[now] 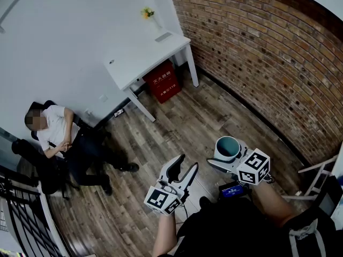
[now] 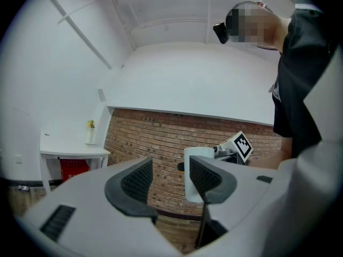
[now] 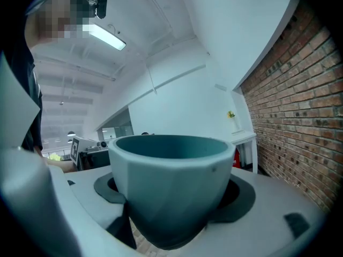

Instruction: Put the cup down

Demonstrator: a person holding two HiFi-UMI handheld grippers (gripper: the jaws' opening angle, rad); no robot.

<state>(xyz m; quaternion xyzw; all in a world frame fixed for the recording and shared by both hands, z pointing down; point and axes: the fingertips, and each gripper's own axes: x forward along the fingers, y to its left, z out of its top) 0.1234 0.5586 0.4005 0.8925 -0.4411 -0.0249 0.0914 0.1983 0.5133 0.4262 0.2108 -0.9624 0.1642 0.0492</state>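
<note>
Left gripper [image 2: 170, 178]: jaws apart, nothing between. Cup [image 2: 199, 152] beyond right jaw, white outside, upright; marker cube [image 2: 242, 145] just beside it. Brick wall [image 2: 155, 135] behind. White table [image 2: 75, 153] far left, vase [image 2: 90, 133] on top, red box [image 2: 72, 169] underneath.
</note>
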